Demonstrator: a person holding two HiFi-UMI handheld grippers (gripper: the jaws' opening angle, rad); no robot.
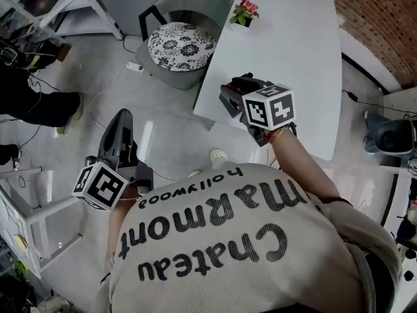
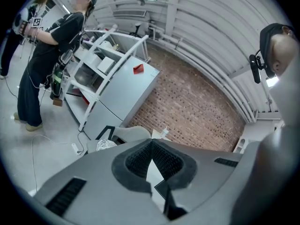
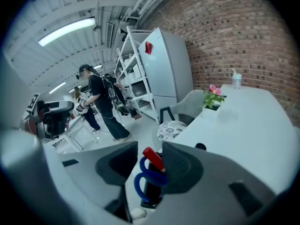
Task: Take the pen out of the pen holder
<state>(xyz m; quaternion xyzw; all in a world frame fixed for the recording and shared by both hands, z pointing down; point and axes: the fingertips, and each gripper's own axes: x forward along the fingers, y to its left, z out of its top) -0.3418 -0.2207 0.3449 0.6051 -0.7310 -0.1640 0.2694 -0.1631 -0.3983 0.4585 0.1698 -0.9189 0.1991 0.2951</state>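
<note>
- While the right gripper point(image 3: 150, 148) hangs at the near left edge of the white table point(image 3: 248, 121), a red-tipped pen point(image 3: 151, 157) stands tilted in a black pen holder point(image 3: 149, 196), directly between its jaws.
- Those jaws stand a narrow way apart. The red tip lies close against one pad and the other pad is clear of it, so the pen is not clamped. Whether the tip touches the near pad cannot be told.
- Two blue scissor handles point(image 3: 140, 184) rise from the same holder, just below and beside the pen.
- Farther up the table sits a small potted plant with pink flowers point(image 1: 245, 12), and beyond it, near the brick wall point(image 3: 243, 36), a clear cup with a straw point(image 3: 236, 81).
- A grey chair with a black-and-white patterned cushion point(image 1: 181, 46) stands at the table's left side.
- The left gripper point(image 2: 151, 142) is held low over the grey floor point(image 1: 163, 135), well apart from the table. Its pads meet at the tips with nothing between them.
- Across the room a white cabinet point(image 3: 164, 64) and white shelving point(image 3: 133, 78) stand by the brick wall, with a person in dark clothes point(image 3: 101, 102) beside them.
</note>
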